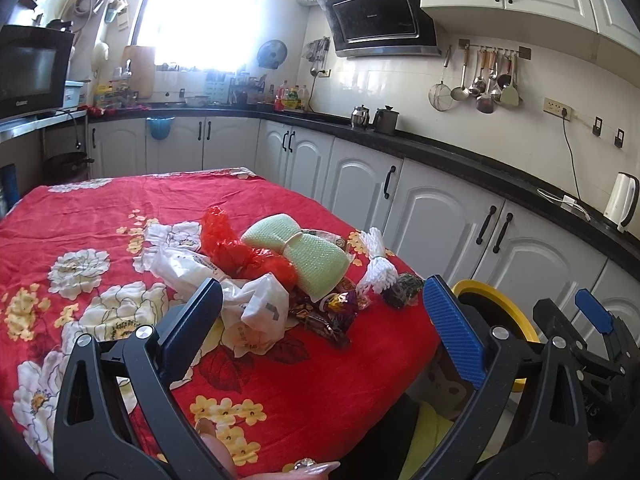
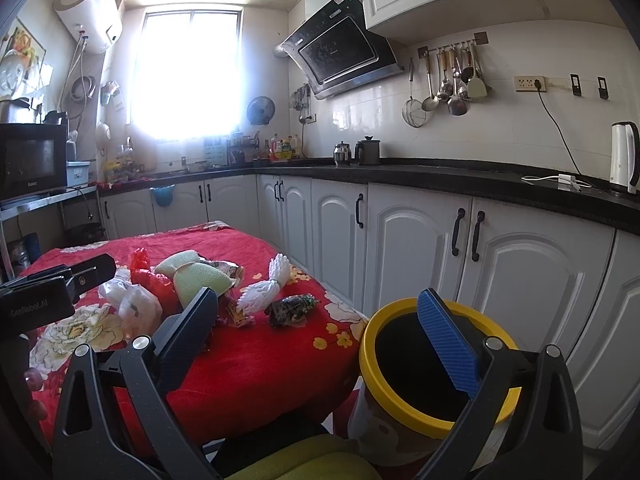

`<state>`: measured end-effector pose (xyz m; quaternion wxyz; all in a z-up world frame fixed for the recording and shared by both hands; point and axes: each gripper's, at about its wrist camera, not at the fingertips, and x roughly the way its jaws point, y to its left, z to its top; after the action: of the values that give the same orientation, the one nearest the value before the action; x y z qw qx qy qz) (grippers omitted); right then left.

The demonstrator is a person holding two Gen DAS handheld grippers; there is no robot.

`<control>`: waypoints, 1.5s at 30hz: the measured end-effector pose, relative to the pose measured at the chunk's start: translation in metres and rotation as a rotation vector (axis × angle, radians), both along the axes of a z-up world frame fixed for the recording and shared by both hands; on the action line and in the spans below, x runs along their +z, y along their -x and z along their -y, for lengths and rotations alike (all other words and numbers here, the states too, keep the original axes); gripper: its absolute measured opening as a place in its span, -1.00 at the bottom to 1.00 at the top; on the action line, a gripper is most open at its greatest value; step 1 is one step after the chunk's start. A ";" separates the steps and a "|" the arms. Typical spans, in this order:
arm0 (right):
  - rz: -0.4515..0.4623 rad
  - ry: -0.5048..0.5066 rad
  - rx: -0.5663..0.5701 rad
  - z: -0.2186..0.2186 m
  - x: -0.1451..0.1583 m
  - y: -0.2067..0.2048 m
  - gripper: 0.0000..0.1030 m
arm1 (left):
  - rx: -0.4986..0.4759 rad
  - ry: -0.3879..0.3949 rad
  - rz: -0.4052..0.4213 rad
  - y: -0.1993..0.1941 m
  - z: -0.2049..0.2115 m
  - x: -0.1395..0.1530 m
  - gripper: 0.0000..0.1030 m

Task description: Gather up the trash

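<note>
A pile of trash lies on the red flowered tablecloth (image 1: pixel 120 208): white plastic bags (image 1: pixel 256 304), a red plastic bag (image 1: pixel 232 244), a green foam net (image 1: pixel 304 260), a white foam net (image 1: pixel 376 264), dark candy wrappers (image 1: pixel 332 312) and a dark crumpled wrapper (image 1: pixel 404 288). The yellow-rimmed bin (image 2: pixel 432 364) stands beside the table's right edge. My left gripper (image 1: pixel 320 320) is open and empty just short of the pile. My right gripper (image 2: pixel 320 320) is open and empty, between the table edge and the bin; it also shows in the left wrist view (image 1: pixel 592 316).
White cabinets (image 2: pixel 400 240) under a black counter run along the right, close to the bin. A kettle (image 2: pixel 622 156) and pots (image 2: pixel 366 152) stand on the counter. A microwave (image 1: pixel 28 72) sits at the left. A yellow-green cushion (image 2: pixel 304 460) lies below.
</note>
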<state>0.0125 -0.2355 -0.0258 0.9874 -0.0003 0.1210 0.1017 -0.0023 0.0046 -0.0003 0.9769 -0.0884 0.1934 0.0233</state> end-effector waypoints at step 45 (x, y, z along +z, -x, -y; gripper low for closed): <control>-0.452 0.069 0.196 -0.085 -0.023 -0.242 0.77 | 0.337 0.444 -0.287 -0.093 -0.188 -0.050 0.79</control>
<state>0.2542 -0.1501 -0.0486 0.9201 -0.0230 0.3416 0.1905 0.0911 0.1922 -0.0503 0.8788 -0.3261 0.3122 0.1544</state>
